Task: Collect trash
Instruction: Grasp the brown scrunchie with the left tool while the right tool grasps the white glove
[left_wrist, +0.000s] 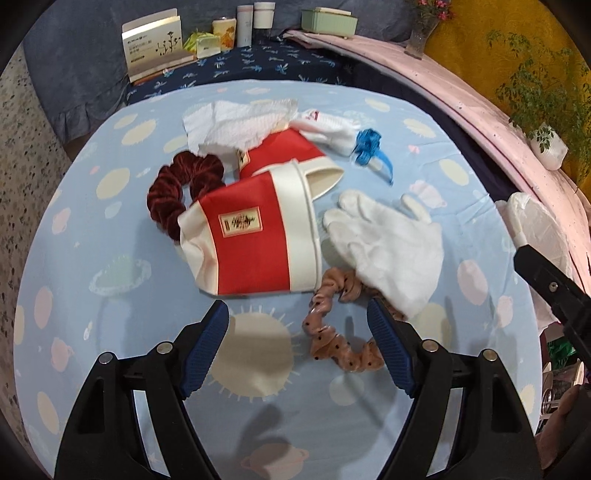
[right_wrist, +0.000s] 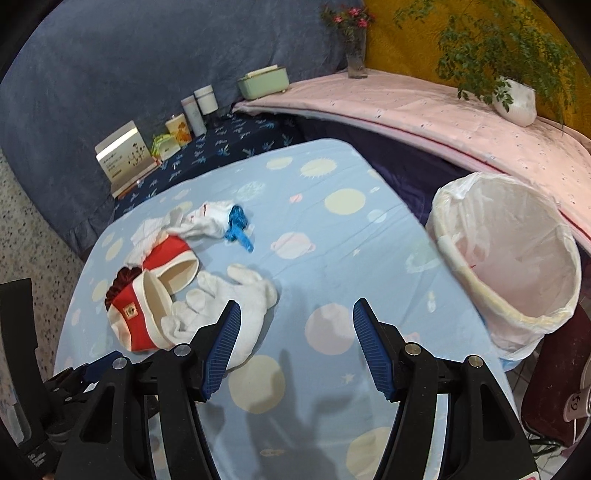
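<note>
Both grippers hover with fingers spread and holding nothing, the left gripper (left_wrist: 297, 350) just over a tan dotted scrunchie (left_wrist: 338, 332). Past it lie a white glove (left_wrist: 388, 243) and a red-and-cream pouch (left_wrist: 255, 240), then crumpled tissue (left_wrist: 236, 123). The right gripper (right_wrist: 293, 347) faces the lined trash bin (right_wrist: 513, 258) at the table's (right_wrist: 332, 236) far right edge.

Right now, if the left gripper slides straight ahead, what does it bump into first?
Probably the near red-and-cream pouch, lying straight ahead of the open left gripper. The pink dotted scrunchie sits just right of that line, by the right finger, so it might get brushed first; depth is unclear.
</note>
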